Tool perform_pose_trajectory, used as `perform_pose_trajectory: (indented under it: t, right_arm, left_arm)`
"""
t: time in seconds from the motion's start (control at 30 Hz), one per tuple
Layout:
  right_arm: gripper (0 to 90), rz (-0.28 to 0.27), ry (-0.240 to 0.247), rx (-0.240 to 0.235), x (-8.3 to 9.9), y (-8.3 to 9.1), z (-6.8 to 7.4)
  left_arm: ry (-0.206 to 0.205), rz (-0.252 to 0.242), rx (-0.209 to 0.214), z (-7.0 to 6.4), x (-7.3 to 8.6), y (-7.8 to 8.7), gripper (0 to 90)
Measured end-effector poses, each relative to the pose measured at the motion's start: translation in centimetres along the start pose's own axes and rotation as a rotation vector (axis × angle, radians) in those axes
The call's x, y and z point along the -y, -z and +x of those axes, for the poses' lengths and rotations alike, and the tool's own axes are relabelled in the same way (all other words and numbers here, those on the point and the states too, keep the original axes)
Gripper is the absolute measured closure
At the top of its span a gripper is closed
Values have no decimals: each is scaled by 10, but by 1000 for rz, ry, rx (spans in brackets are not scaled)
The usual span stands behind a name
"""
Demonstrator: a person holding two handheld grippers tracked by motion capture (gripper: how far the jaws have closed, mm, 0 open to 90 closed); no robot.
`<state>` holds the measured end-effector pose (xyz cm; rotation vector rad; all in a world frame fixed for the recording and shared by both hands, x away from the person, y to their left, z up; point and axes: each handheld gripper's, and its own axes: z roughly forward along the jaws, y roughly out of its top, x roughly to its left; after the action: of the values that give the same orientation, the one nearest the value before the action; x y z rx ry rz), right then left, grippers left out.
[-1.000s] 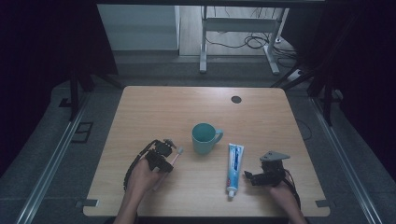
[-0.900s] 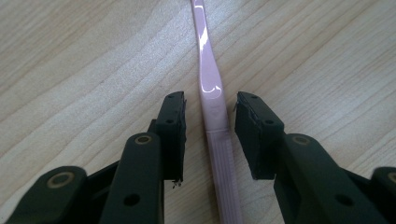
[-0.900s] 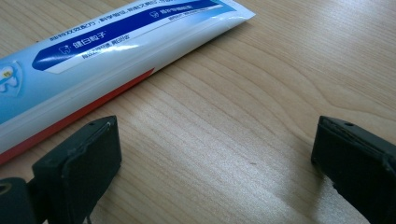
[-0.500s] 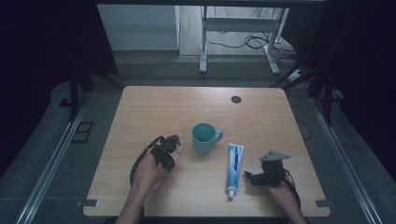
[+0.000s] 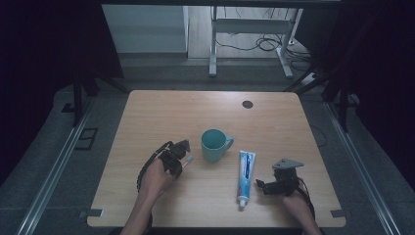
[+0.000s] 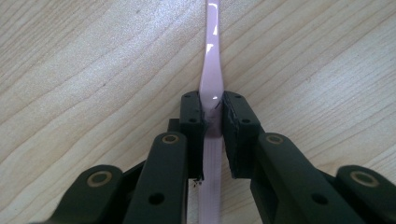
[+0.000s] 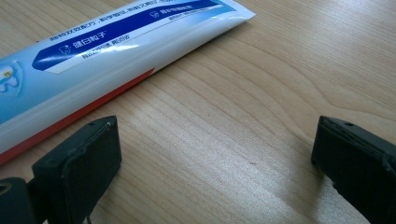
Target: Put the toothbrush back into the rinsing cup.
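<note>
Left claw (image 6: 212,116) clamps pink plastic toothbrush (image 6: 211,79) low over wooden worktop (image 5: 274,122), beside teal ceramic mug (image 5: 214,145). I hold right claw (image 7: 215,163) wide beside blue-white toothpaste tube (image 7: 102,42). Toothbrush secured; drop into mug likely remains.

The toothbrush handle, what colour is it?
Pale pink toothbrush handle, clearest in the left gripper view.

Wood table (image 5: 147,112) w/ teal mug (image 5: 214,145), toothpaste tube (image 5: 245,175)

Pink toothbrush (image 6: 211,88), teal mug (image 5: 214,145), blue-and-white tube (image 5: 245,174) with a red stripe, pale wood-grain bench (image 5: 156,112), black fingers (image 6: 191,123).
</note>
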<state>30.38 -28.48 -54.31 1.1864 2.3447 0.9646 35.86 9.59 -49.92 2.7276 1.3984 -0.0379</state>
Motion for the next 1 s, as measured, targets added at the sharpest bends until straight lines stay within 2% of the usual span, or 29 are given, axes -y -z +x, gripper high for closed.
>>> perform_pose_trajectory:
  t: [0.13, 0.53, 0.8, 1.0]
  right_arm:
    - [12, 0, 0, 0, 0, 0, 0]
    - [12, 0, 0, 1, 0, 0, 0]
    - [12, -1, -1, 1, 0, 0, 0]
    - [12, -1, 0, 1, 0, 0, 0]
  left_arm:
    - [0, -27, 9, 2, 2, 3, 791]
    - [16, -161, 42, 10, 12, 28, 792]
    - [31, -246, 45, 16, 18, 43, 791]
    - [23, -319, 47, 18, 23, 58, 792]
